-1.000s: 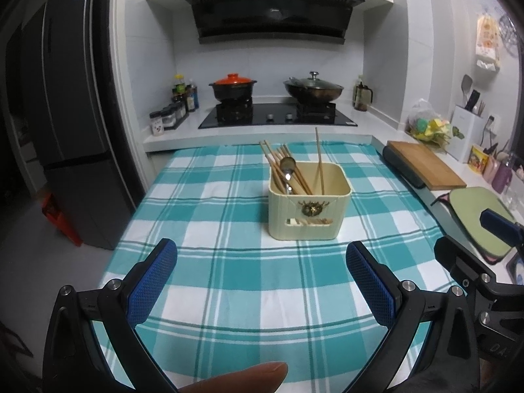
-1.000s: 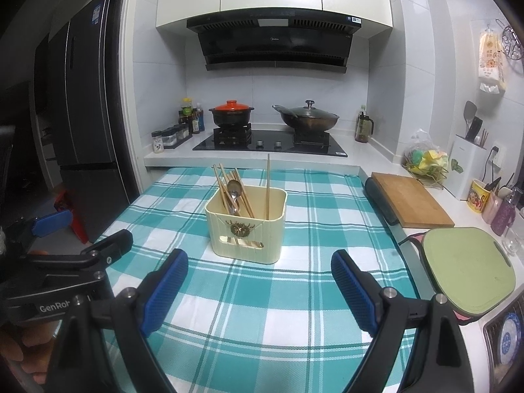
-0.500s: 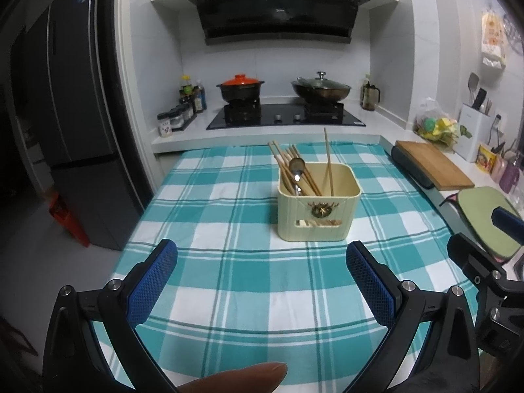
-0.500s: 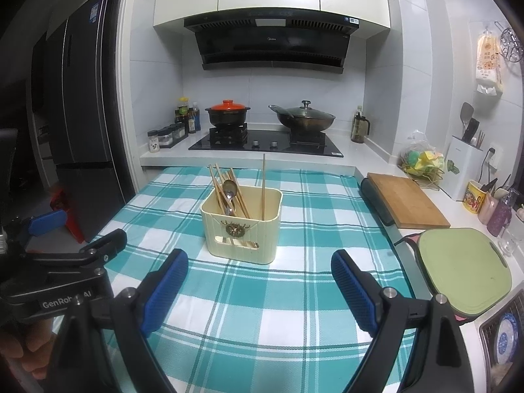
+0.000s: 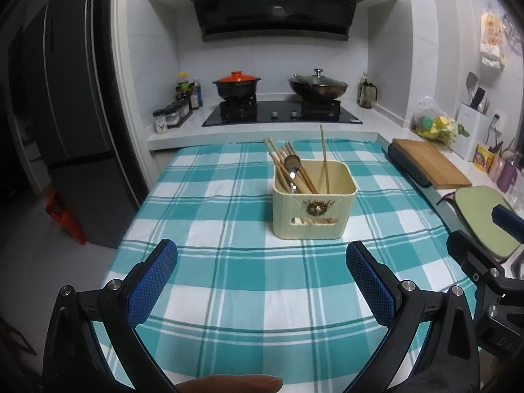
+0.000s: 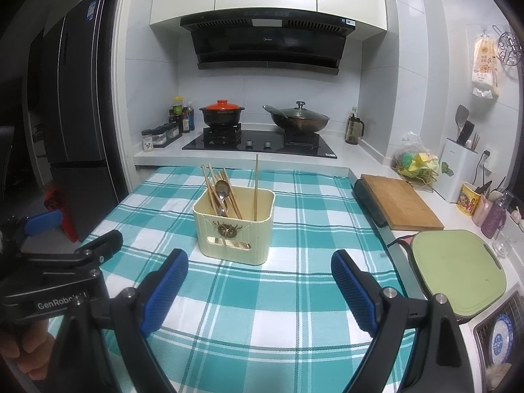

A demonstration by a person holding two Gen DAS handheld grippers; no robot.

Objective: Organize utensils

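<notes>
Fingers of the left gripper (image 5: 262,278) and right gripper (image 6: 258,285) stand wide and hold nothing, above the checked cloth near the table's (image 5: 229,327) front edge. Well ahead sits the cream holder (image 5: 314,209) with chopsticks (image 5: 288,167) and a spoon (image 5: 290,163) leaning inside. Reaching in carelessly could likely tip the light holder or scatter the sticks; bare cloth around it leaves room on every side.
</notes>
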